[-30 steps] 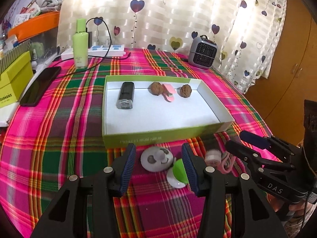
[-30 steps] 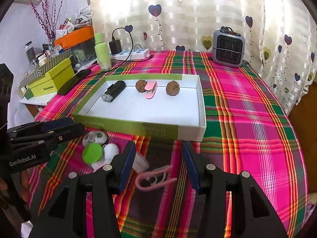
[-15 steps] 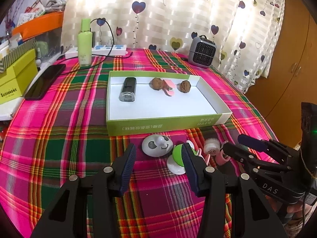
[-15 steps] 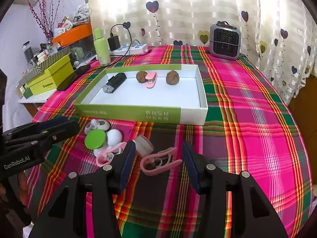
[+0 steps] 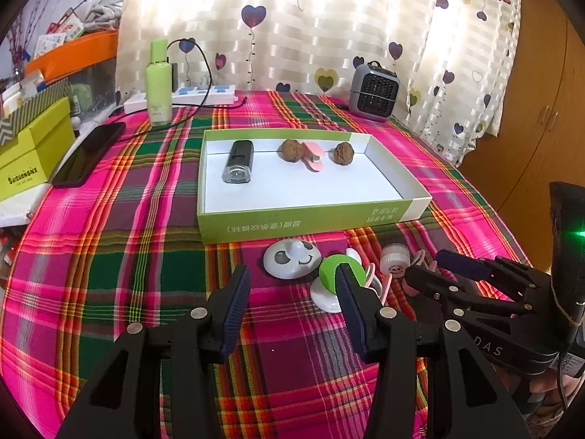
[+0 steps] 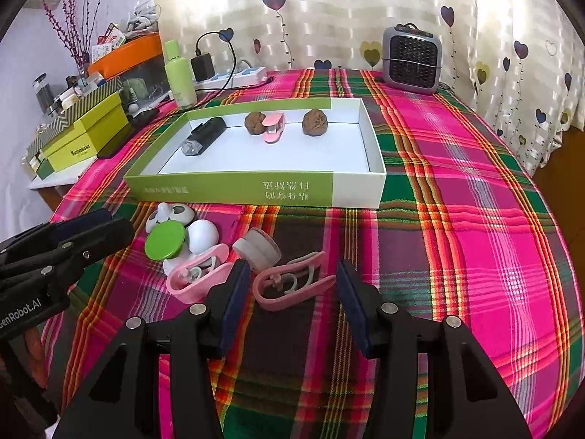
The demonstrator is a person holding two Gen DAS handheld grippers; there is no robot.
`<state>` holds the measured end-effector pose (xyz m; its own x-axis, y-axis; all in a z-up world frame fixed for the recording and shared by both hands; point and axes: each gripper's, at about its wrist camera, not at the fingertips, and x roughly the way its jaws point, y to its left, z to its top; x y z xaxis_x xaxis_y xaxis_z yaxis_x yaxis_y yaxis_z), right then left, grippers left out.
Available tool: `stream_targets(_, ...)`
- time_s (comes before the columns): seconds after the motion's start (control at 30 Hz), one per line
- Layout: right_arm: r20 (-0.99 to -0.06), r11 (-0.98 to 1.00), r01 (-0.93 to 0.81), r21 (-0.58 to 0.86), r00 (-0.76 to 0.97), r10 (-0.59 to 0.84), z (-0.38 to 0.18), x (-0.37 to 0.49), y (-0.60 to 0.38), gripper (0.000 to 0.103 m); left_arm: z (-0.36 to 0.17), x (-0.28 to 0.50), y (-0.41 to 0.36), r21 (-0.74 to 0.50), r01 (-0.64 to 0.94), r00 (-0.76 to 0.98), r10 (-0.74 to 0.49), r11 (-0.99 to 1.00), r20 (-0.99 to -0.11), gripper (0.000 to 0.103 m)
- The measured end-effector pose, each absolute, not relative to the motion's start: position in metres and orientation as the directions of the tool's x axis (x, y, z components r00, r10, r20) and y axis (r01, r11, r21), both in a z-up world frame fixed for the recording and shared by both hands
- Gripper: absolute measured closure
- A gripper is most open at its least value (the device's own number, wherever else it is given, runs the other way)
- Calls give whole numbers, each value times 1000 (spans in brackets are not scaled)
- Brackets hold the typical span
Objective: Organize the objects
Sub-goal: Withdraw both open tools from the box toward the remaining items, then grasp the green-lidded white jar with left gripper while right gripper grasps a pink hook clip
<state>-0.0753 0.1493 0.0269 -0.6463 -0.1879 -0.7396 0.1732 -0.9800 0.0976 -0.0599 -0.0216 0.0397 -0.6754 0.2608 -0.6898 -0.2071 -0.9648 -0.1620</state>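
Observation:
A green-and-white box tray (image 5: 303, 221) (image 6: 234, 192) on the plaid cloth holds a black device (image 5: 239, 161), two walnuts (image 5: 291, 150) (image 5: 343, 153) and a pink clip (image 5: 313, 155). In front of it lie a white panda-face disc (image 5: 292, 258), a green-lidded white piece (image 6: 164, 243), a small round jar (image 6: 257, 248) and two pink clips (image 6: 292, 285) (image 6: 199, 274). My left gripper (image 5: 292, 285) is open and empty, near the green-lidded piece. My right gripper (image 6: 290, 285) is open, jaws either side of the nearer pink clip, not touching.
A grey mini heater (image 6: 411, 60) stands at the back right. A green bottle (image 5: 158, 84), power strip (image 5: 204, 93), black phone (image 5: 87, 153) and yellow-green boxes (image 5: 33, 150) sit at the left. A wooden cabinet (image 5: 530, 109) stands past the table's right edge.
Both grippers have pulled back from the tray toward the near edge. The small objects now sit farther ahead of the jaws. Nothing was gripped.

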Motion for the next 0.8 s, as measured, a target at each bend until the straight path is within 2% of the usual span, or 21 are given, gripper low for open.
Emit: stream_targets(0.8,-775,-989,130,74,-616,-139,19,-83,153,53,27,-65,-16,-210,-245,-632,320,-947,-706,51)
